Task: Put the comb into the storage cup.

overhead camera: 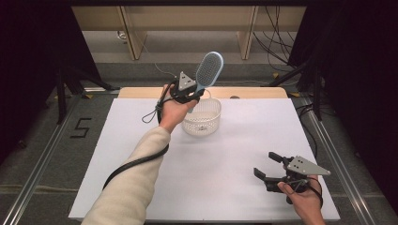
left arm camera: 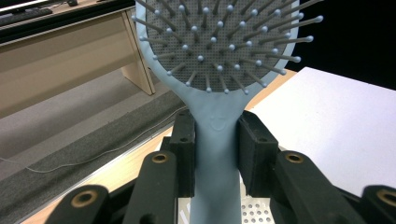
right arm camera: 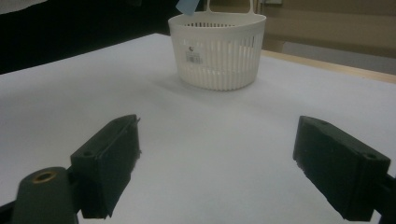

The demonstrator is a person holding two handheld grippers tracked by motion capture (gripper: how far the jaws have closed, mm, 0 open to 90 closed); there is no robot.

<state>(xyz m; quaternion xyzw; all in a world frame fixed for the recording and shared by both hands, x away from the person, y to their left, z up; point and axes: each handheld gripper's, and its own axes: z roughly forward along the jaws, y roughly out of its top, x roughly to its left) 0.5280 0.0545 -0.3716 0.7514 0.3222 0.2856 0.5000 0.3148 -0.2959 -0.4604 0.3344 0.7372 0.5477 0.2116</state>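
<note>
A light blue hairbrush [overhead camera: 208, 69] with a grey bristle pad is held upright above the white slatted basket [overhead camera: 202, 117]. My left gripper [overhead camera: 191, 96] is shut on its handle; in the left gripper view both pads press the hairbrush [left arm camera: 217, 135] handle just below the head. The lower tip of the handle hangs over the basket's rim. My right gripper [overhead camera: 265, 165] rests low near the table's front right, open, with nothing between its jaws. In the right gripper view the basket [right arm camera: 217, 49] stands far ahead, with the gripper [right arm camera: 217, 161] gaping wide over bare white surface.
A white mat [overhead camera: 141, 136] covers the table, with a wooden edge strip [overhead camera: 253, 92] at the back. Black cables trail from both grippers. Wooden desks [overhead camera: 187, 23] stand beyond the table, and dark stands flank both sides.
</note>
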